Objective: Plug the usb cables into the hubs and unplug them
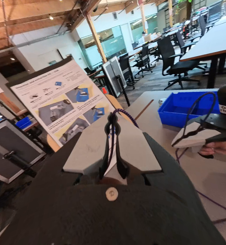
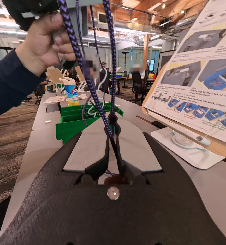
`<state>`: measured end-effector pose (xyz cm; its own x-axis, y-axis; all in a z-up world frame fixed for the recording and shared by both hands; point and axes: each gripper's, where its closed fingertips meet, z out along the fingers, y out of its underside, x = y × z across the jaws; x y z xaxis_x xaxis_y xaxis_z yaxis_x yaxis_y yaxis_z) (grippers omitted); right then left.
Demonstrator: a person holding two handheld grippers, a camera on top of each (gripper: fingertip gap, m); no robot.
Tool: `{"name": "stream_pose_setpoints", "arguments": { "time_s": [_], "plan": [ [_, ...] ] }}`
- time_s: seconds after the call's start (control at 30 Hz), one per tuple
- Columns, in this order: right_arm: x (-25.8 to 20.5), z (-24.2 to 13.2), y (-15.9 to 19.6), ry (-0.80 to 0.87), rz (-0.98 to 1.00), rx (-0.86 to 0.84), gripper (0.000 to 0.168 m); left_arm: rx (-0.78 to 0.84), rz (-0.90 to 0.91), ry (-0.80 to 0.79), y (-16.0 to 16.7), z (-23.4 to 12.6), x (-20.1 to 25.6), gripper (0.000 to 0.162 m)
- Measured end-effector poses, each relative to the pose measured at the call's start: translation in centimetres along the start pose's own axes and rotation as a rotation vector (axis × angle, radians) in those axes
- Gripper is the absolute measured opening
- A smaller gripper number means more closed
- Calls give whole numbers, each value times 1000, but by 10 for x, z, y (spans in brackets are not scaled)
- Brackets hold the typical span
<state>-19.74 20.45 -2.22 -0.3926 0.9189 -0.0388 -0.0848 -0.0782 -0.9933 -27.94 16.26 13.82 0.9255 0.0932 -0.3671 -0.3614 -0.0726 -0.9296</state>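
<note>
Left claw (image 1: 113,120) is closed on the purple braided cable (image 1: 128,116), lifted above the worktop (image 1: 202,172). Right claw (image 2: 113,122) also pinches the cable (image 2: 96,100), which loops between them. A blue bin (image 1: 186,106) sits toward the far edge, a green bin (image 2: 72,119) and lettered wipes bottle (image 2: 71,91) beyond. An instruction sheet (image 2: 197,74) stands alongside.

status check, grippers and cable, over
Left hand-held gripper shut on purple cable. Right hand-held gripper shut on same cable, held up off table. No hub in view. Blue bin and green bin nearby, nothing blocking.
</note>
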Motion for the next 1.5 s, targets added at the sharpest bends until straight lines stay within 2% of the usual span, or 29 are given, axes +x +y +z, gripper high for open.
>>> {"name": "stream_pose_setpoints", "arguments": {
  "time_s": [0.13,0.2,0.23,0.27,0.33,0.4,0.47,0.53,0.6,0.7,0.77,0.8,0.9,1.1,1.27,1.37,1.47,1.5],
  "plan": [
    [2,7,4,13,-36,-28,0,-19,129,55,0,8,29,0],
    [3,7,10,19,-31,-38,0,19,186,-107,-18,0,0,0],
    [3,7,12,18,-20,-32,0,10,167,-264,-22,-7,-34,0],
    [2,6,12,17,-9,-23,0,-35,150,-438,-18,-16,-72,0],
    [0,6,8,9,2,1,0,-112,218,-576,-11,-27,-103,0],
    [-4,6,2,-6,-14,21,0,-113,369,-466,-23,-16,-75,0],
    [-8,7,-1,-15,-36,27,0,-42,506,-390,-53,-11,-43,0],
    [-10,7,-3,-10,-41,32,0,22,589,-488,-92,-20,-47,0],
    [-14,5,-7,-19,-26,57,0,31,613,-538,-110,-25,-59,0],
    [-16,2,-10,-14,-30,72,0,-38,557,-482,-95,-17,-61,0],
    [-13,1,-10,2,-33,69,0,-107,576,-477,-73,-14,-60,0],
    [-11,0,-10,11,-26,71,0,-127,521,-424,-58,-8,-53,0],
    [-8,-1,-8,6,-2,74,0,-112,232,-152,-12,18,-7,0],
    [-6,-1,6,-8,20,38,0,-92,60,235,62,57,108,0],
    [0,1,24,-5,11,-26,0,-14,-77,356,81,68,155,0],
    [-5,2,26,-27,-2,-29,16,11,-157,378,83,69,156,0],
    [-3,2,25,18,-58,-27,20,27,-200,362,84,67,147,0],
    [-3,1,23,26,-75,-18,28,25,-209,344,85,66,142,0]
  ]
}}
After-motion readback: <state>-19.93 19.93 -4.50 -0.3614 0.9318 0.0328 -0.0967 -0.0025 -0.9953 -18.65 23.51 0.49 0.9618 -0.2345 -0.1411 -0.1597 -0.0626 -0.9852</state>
